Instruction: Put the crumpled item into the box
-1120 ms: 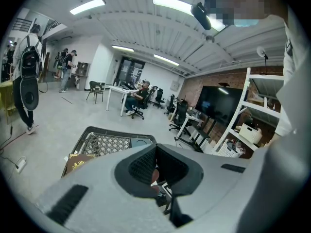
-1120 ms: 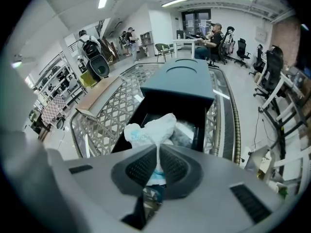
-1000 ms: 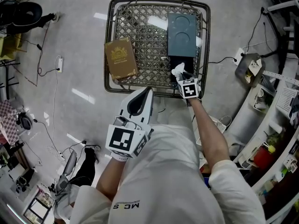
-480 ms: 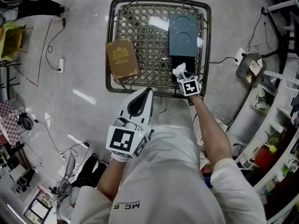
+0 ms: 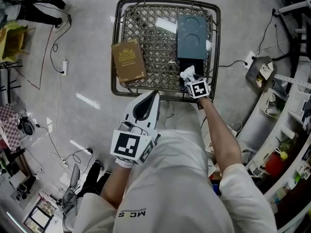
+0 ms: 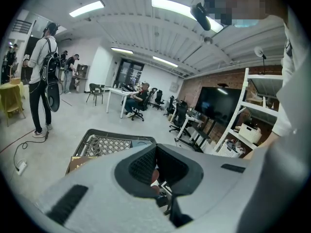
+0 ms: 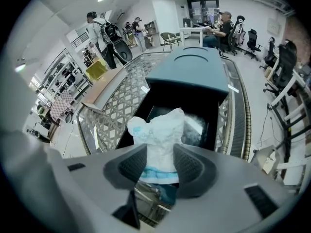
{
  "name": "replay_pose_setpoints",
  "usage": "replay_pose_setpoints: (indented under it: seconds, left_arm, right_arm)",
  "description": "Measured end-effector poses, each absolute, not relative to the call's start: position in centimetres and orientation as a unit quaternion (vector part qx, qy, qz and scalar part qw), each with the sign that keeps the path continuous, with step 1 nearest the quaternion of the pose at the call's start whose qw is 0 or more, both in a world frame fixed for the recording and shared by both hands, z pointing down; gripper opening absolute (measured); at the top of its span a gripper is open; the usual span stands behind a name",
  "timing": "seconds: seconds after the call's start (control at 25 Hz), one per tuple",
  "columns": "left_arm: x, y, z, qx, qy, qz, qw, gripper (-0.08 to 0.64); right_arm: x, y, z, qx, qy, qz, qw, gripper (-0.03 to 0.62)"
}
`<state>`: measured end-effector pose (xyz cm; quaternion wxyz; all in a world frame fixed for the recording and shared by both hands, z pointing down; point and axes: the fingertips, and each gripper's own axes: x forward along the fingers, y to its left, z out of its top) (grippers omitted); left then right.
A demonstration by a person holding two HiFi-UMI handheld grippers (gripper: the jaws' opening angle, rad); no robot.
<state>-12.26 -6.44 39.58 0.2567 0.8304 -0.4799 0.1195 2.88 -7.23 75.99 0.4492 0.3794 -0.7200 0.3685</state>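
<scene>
While the left gripper (image 5: pixel 150 97) hangs near the body with its jaws together and empty, the right gripper (image 7: pixel 159 154) has just been opening its jaws, and the crumpled paper (image 7: pixel 160 130) stands loosely between them. Just beyond it, the open black box (image 7: pixel 165 89) sits in the basket (image 7: pixel 116 106), with its teal lid (image 7: pixel 194 67) behind.

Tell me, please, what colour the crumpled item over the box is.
The crumpled item is white with pale blue markings; the right gripper view shows it best.

Crumpled white/blue item (image 7: pixel 158 147) upright at mouth of open blk box (image 7: pixel 163 95)
</scene>
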Motion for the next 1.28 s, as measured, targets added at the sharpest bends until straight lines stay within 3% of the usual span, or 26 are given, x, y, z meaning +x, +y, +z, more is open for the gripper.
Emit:
replay_pose_setpoints:
  seconds: [0.28,0.88,1.28]
  left_arm:
    - [-12.2,-6.3,39.0,0.834,-0.479,0.114,0.25,0.02]
    - [-11.5,-6.6,36.0,0.845,-0.479,0.09,0.22,0.02]
    - [-11.9,-6.8,35.1,0.847,-0.482,0.082,0.207,0.02]
  right_arm:
    - [2.6,-7.7,74.8,0.371,-0.735,0.36,0.439,0.207]
    - [2.6,-9.1,67.2,0.399,-0.777,0.288,0.392,0.202]
    - [3.6,-10.9,55.5,0.48,-0.803,0.209,0.283,0.053]
